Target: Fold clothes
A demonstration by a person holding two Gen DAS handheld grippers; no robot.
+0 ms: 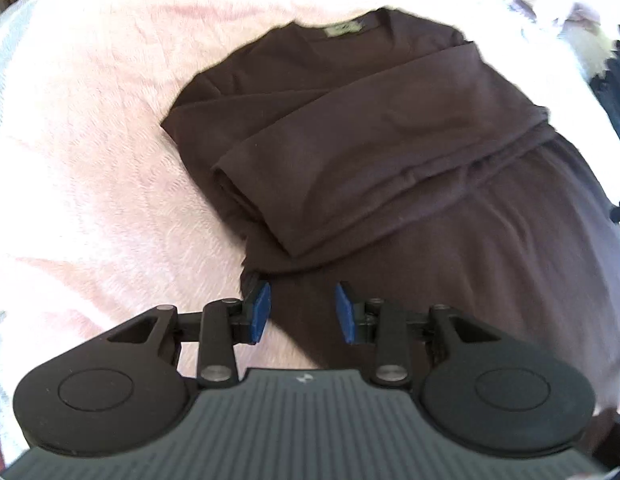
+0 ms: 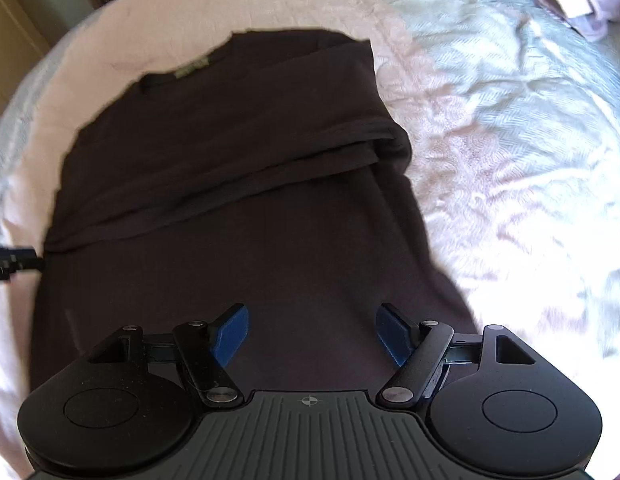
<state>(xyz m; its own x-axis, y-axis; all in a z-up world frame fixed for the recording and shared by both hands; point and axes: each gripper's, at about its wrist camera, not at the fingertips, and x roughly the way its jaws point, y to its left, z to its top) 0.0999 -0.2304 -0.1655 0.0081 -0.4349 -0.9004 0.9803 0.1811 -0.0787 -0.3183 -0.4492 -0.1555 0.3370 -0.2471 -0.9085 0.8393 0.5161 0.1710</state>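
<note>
On the bed point(image 2: 510, 140), spread over the pale pink cover, lies our dark brown top point(image 2: 238, 184), collar and label point(image 2: 192, 69) at the far end, hem nearest us. We see both sleeves already brought in across the chest, one long sleeve point(image 1: 370, 152) lying diagonally over the body, so the sides look done and the lengthwise fold is, by our reckoning, what remains.

Our left claw point(image 1: 302, 310) hovers at the near left edge of the cloth, blue pads a modest way apart and nothing between them. Our right claw point(image 2: 312, 334) hangs over the lower body of the top, jaws spread wide, also empty.

How will it handle? We judge it soft, light and limp, a knit that sags and drags rather than holding any shape. Pinch one layer only and the sleeves may slide out of place. Best, we think, to take the hem at its two near corners, catching every layer, then carry them evenly toward the collar. The plush cover may cling to the fabric, so we would lift before moving.
</note>
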